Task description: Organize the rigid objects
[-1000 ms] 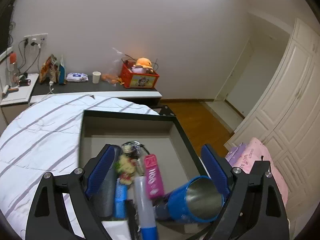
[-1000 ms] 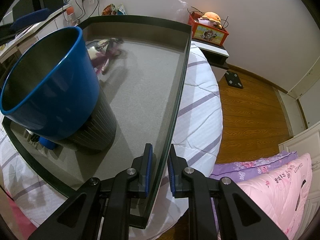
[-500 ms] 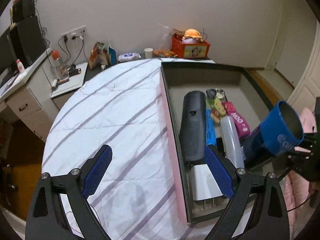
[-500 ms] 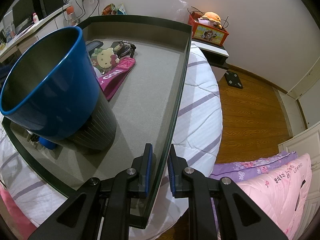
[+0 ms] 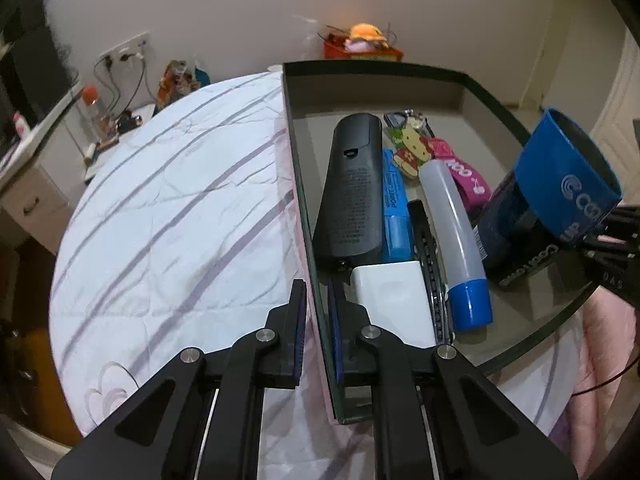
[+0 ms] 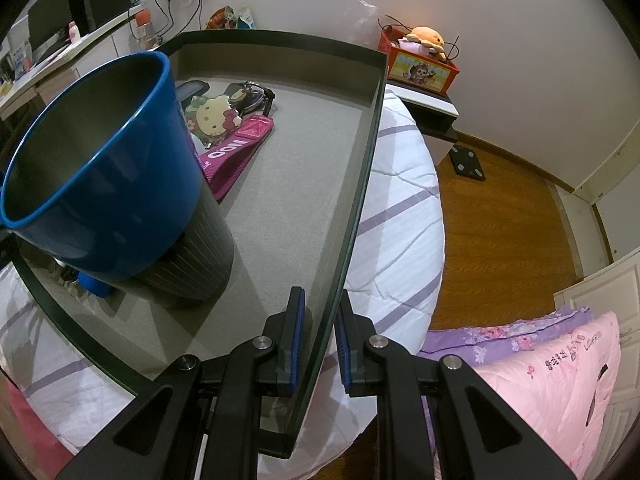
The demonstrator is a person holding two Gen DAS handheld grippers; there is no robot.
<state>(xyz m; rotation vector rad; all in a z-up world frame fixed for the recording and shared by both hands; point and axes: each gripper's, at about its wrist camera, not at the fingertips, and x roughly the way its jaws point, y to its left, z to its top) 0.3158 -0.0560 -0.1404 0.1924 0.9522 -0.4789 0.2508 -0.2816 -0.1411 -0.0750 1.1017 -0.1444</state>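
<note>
With my left gripper [image 5: 317,334] and right gripper [image 6: 319,344] each clamped on opposite walls of the tray [image 5: 492,94] on the bed, I lift both sides evenly so the leaning cup [image 6: 100,168] stays put.

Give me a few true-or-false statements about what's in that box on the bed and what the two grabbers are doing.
1. Both grippers pinch walls of the box. True: the left gripper is shut on the box's left wall, the right gripper on its right wall.
2. The blue cup lies flat. False: it leans tilted, mouth up.
3. The black remote lies beside the left wall. True.
4. The white charger sits at the far end. False: it is nearest the left gripper.
5. The tube has a red cap. False: blue.
</note>
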